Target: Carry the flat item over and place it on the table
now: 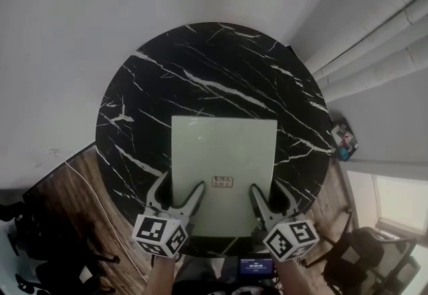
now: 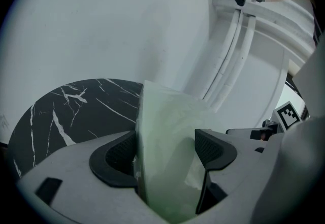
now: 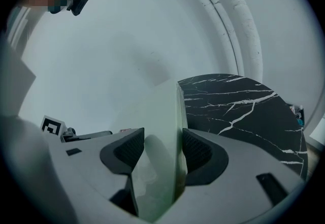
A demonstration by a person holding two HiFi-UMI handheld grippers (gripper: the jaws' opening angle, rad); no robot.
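Note:
A pale green flat item [image 1: 224, 153] with a small label near its front edge sits over the near half of a round black marble table [image 1: 200, 66]. I cannot tell whether it rests on the top. My left gripper [image 1: 177, 199] is shut on its near left corner and my right gripper [image 1: 271, 201] on its near right corner. In the left gripper view the flat item [image 2: 167, 126] fills the gap between the pads of the left gripper [image 2: 165, 154]. In the right gripper view the flat item [image 3: 165, 121] stands edge-on inside the right gripper [image 3: 163, 152].
A white wall rises behind the table, with white pipes [image 1: 381, 39] running along it at the right. A small colourful object [image 1: 344, 140] lies on the floor beside the table. A dark chair [image 1: 374, 250] stands at bottom right, wooden floor [image 1: 73, 183] at left.

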